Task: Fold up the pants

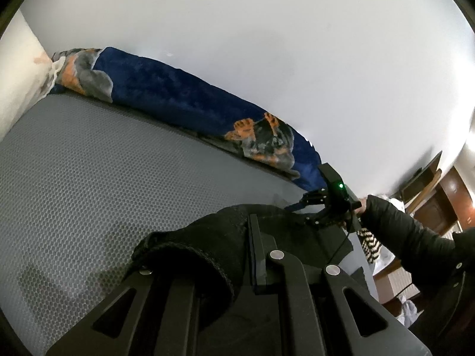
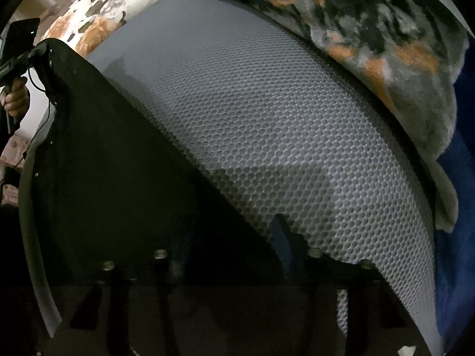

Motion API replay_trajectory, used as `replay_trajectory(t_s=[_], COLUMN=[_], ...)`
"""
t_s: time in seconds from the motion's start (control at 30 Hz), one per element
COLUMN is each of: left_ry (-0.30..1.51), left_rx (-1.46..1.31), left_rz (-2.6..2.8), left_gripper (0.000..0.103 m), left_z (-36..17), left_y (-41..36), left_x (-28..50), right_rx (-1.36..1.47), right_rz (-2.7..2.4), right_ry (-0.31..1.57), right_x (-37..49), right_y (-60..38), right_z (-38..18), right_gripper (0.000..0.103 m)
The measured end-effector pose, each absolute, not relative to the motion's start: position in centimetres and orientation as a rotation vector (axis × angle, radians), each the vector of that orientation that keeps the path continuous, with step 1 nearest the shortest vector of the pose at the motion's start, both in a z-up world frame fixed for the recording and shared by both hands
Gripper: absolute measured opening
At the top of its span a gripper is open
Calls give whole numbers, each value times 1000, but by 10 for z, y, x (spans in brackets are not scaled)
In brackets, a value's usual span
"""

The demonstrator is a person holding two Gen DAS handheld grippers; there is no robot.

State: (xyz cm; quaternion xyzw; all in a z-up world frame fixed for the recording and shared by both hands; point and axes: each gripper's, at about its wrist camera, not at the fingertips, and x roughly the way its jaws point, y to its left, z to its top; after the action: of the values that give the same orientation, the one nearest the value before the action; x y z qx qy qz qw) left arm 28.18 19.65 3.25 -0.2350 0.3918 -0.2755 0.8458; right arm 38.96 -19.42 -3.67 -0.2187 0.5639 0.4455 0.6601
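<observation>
My left claw (image 1: pixel 237 267) pinched the black pants (image 1: pixel 213 231) above the grey bed (image 1: pixel 89 178), right claw's (image 2: pixel 225 255) state unclear, folding barely begun

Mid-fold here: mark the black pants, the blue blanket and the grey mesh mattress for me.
black pants (image 1: pixel 207 237), left wrist view, on the bunched cloth beside the fingers.
blue blanket (image 1: pixel 166 89), left wrist view, on its plain blue stretch.
grey mesh mattress (image 2: pixel 267 118), right wrist view, on bare honeycomb surface.
</observation>
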Motion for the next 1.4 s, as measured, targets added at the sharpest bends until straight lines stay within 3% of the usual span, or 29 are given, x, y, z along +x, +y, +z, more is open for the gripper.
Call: replay_trajectory(t_s=[0.13, 0.2, 0.43, 0.73, 1.17, 1.37, 1.4], left_ry=[829, 832, 861, 878, 1089, 1104, 1095], left_rx=[-484, -466, -406, -322, -200, -180, -183], left_rz=[-580, -574, -574, -634, -642, -627, -627], left_gripper=[9, 9, 9, 10, 14, 14, 14], left_z=[33, 33, 35, 52, -14, -21, -16], left_y=[195, 195, 196, 198, 198, 192, 193], left_x=[280, 280, 269, 210, 110, 100, 101], right_rx=[-532, -536, -553, -409, -184, -199, -190], right_rz=[911, 860, 642, 526, 446, 396, 407], right_ry=[1223, 1190, 1022, 963, 1116, 1077, 1079], right_x=[380, 368, 299, 191, 69, 54, 55], right_y=[-198, -199, -213, -253, -276, -271, -271], right_z=[-30, -23, 26, 75, 15, 11, 11], right_gripper=[11, 9, 7, 7, 0, 7, 14])
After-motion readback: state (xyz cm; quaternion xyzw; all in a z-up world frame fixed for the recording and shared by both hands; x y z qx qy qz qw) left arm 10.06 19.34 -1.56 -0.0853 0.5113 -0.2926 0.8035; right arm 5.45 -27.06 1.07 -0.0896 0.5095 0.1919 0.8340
